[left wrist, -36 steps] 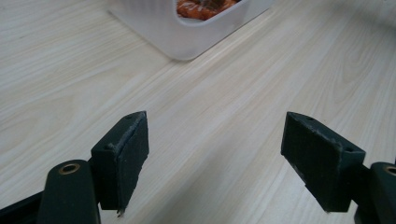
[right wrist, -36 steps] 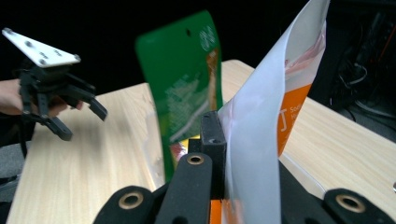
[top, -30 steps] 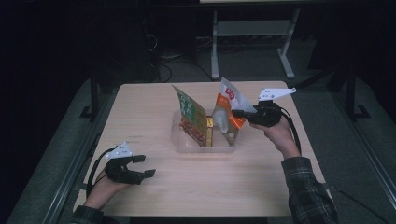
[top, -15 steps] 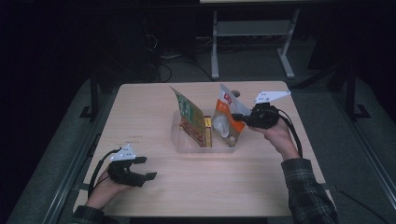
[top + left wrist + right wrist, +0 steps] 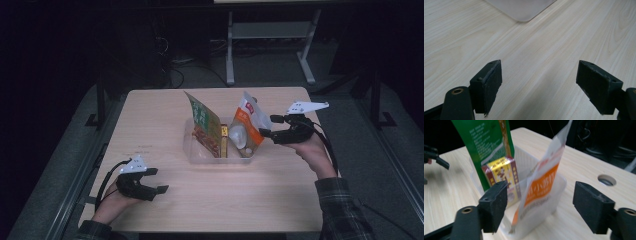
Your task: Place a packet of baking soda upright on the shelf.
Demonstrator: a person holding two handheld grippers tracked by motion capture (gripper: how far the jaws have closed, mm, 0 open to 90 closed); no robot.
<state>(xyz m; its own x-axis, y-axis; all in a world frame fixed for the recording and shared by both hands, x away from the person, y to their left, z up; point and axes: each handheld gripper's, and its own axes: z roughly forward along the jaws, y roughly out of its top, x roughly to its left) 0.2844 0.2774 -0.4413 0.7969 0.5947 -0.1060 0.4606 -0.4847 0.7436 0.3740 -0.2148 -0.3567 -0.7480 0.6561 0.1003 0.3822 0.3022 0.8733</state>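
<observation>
High view, left to right: the left gripper [image 5: 152, 181] rests near the table's [image 5: 150, 115] front left corner, jaws spread with only bare wood between them. At mid-table a clear plastic bin [image 5: 196, 152] holds a green packet [image 5: 200, 117] leaning left, a small yellow box [image 5: 224, 141], and an orange-and-white pouch [image 5: 246, 131] propped against its right end. Just beside that pouch, the right gripper [image 5: 269, 126] has just been opening; its jaws stand apart, the pouch free between them.

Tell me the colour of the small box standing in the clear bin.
Yellow front with dark red edges, clearest in the right gripper view.
</observation>
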